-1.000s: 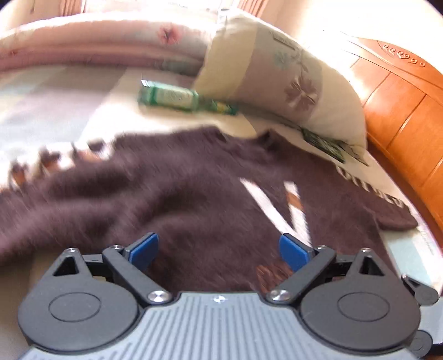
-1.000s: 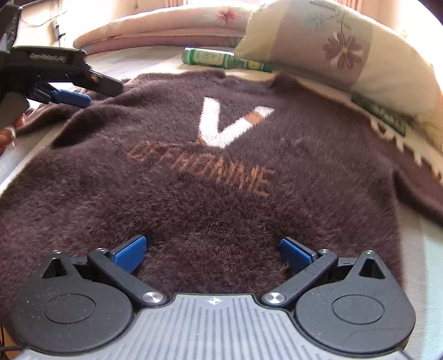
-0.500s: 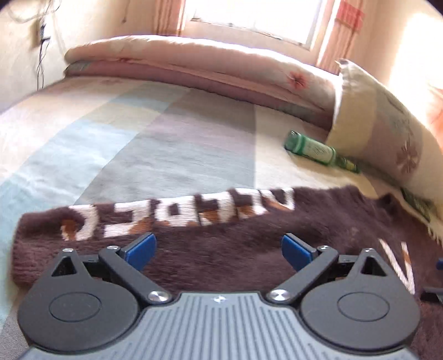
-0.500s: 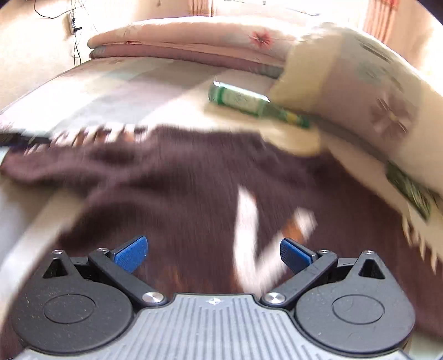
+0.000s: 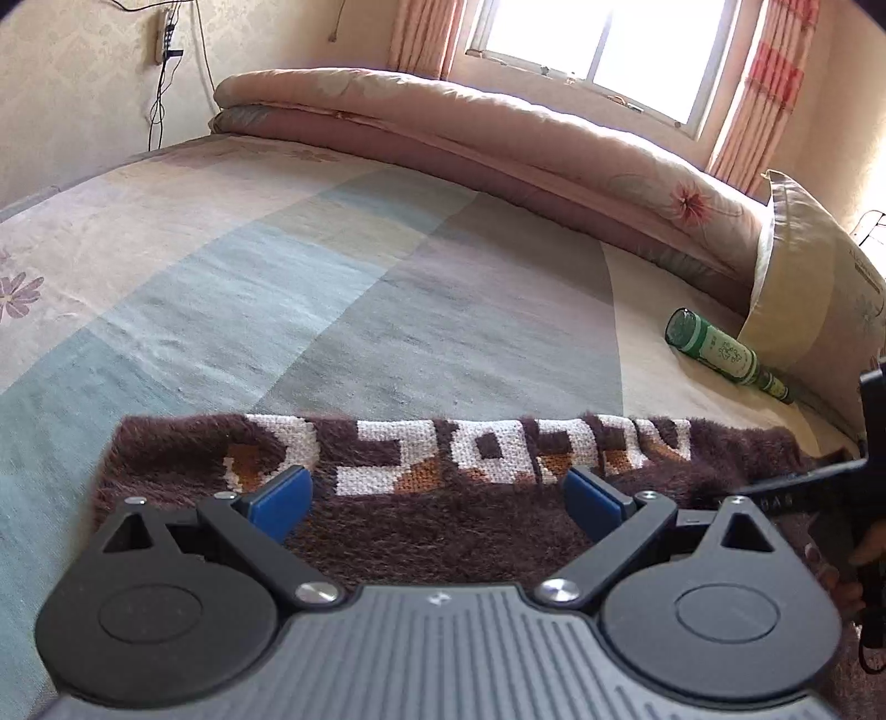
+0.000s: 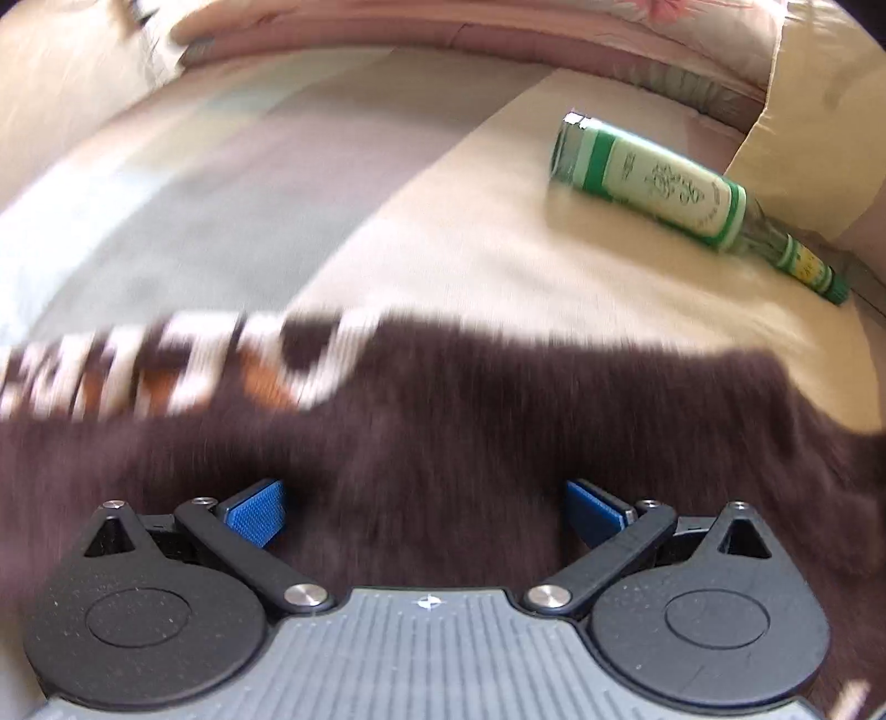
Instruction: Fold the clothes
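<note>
A: Just beyond the left gripper (image 5: 437, 501), jaws spread wide, lies the brown sweater (image 5: 443, 531), lettered sleeve stretched flat on the bed (image 5: 332, 310).

B: The right gripper (image 6: 425, 512) gapes too, over blurred knit; only the left view shows it sharp. The bottle (image 6: 664, 183) beyond looms nearer than half a second ago. Farthest: folded quilt (image 5: 498, 133), window (image 5: 598, 44).

Fuzzy brown sweater (image 5: 443, 515) – lettered sleeve, seemingly flat on bed.
</note>
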`<state>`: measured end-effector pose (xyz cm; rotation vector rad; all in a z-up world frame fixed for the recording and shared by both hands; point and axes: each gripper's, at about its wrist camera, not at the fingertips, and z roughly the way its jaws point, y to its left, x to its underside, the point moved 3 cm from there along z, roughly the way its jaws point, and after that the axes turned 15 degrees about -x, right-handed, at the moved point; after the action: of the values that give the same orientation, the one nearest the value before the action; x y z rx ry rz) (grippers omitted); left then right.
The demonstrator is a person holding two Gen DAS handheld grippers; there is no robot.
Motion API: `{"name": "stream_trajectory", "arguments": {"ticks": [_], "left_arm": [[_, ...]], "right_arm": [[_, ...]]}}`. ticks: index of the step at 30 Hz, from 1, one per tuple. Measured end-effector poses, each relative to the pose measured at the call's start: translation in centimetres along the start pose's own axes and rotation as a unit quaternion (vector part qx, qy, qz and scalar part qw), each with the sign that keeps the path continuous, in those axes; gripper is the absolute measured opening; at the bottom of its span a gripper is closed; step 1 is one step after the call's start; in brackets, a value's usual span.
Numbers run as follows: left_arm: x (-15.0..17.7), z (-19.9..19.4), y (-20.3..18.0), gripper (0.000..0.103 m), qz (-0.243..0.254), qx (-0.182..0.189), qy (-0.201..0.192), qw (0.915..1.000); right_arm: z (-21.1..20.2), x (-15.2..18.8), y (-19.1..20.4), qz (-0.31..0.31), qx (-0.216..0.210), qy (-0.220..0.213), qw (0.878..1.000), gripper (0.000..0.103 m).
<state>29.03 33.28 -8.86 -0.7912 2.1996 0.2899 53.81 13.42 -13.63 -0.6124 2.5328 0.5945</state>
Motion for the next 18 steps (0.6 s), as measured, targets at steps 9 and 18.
{"name": "stream_trajectory", "arguments": {"ticks": [9, 18], "left_arm": [[-0.6, -0.7, 3.0, 0.097, -0.023, -0.022, -0.007, 0.9995], [-1.5, -1.8, 8.7, 0.097, -0.097, -0.036, -0.011, 0.9945]], "right_arm": [[-1.3, -1.6, 2.0, -0.008, -0.011, -0.004, 1.0, 0.103], [0.0, 1.1, 15.0, -0.136, -0.097, 0.038, 0.985, 0.103]]}}
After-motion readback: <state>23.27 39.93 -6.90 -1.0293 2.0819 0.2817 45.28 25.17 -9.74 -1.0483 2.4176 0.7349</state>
